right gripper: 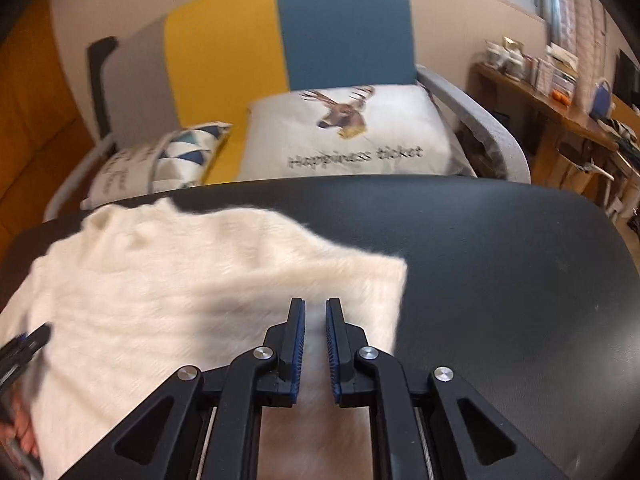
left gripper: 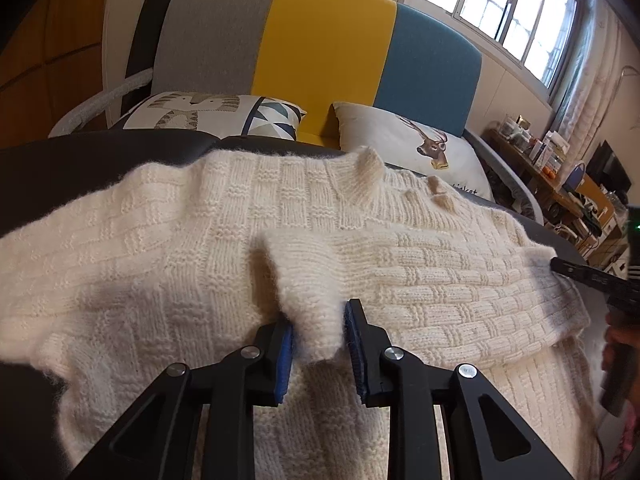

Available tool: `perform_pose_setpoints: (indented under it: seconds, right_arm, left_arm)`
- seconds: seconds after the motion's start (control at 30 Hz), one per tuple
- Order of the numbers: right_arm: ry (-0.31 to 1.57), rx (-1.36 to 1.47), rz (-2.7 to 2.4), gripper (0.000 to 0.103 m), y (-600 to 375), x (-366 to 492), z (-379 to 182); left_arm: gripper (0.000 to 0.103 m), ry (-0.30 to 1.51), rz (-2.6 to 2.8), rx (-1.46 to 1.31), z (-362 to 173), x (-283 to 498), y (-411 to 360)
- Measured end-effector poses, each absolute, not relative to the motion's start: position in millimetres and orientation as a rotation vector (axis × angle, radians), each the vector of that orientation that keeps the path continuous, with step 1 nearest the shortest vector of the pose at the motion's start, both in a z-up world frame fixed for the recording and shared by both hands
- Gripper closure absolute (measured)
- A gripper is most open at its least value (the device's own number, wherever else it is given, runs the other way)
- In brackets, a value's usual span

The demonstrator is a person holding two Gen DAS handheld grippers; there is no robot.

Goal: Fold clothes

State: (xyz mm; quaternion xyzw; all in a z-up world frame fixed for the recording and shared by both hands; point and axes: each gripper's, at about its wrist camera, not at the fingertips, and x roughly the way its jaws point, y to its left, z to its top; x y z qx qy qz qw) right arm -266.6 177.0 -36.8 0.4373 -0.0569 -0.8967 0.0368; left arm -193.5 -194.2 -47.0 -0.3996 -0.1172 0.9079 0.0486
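Two tools, one sweater, mid-fold.

Table (right gripper: 500,280): dark, smooth, and bare on the right half in the right wrist view. No clutter that could snag.

Sweater (left gripper: 160,260): cream chunky knit, lay flat on the table and spread across the left side. The neck pointed away from the cameras, toward the sofa.

Sleeve (left gripper: 440,280): lay folded inward across the body and ran from the right shoulder edge toward the middle. It sat reasonably flat, with a slight ridge along the top edge.

Cuff (left gripper: 308,280): stood up in a soft hump at the end of that sleeve, right at the left tool (left gripper: 318,316). The jaws were narrowly apart with the cuff between the pads. I saw no clear squeeze on the knit, so I'd call it let go rather than gripped.

Right tool (right gripper: 315,308): nearly closed with a thin gap, holding nothing. It hung over the right edge of the sweater. Its view was blurred, so the exact height above the knit wasn't readable.

My take on doing the step well:
- Back the left tool straight out so the pads don't drag the fuzzy knit and undo the fold.
- Press the cuff hump flat before the next fold.
- Take the other sleeve at the cuff and lay it to match.
- Thick knit springs back, so grab a full pinch and not a few loops.
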Motion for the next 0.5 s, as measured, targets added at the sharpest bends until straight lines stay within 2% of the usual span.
perform_pose_setpoints:
  seconds: [0.13,0.33,0.5]
  right_arm:
    - [-0.295,1.384,-2.780,0.096,198.7,-282.0,-53.1]
    - [-0.315,1.337,-2.817,0.096,193.9,-269.7,-48.0]
    - [-0.376,1.296,-2.760,0.087,177.8,-242.2,-31.6]
  left_arm:
    - [0.078,-0.425,2.739,-1.204,-48.8,-194.7,-201.0]
    - [0.077,-0.446,2.730,-1.198,-49.2,-194.8,-203.3]
    - [0.077,-0.553,2.684,-1.186,-49.6,-195.3,-213.7]
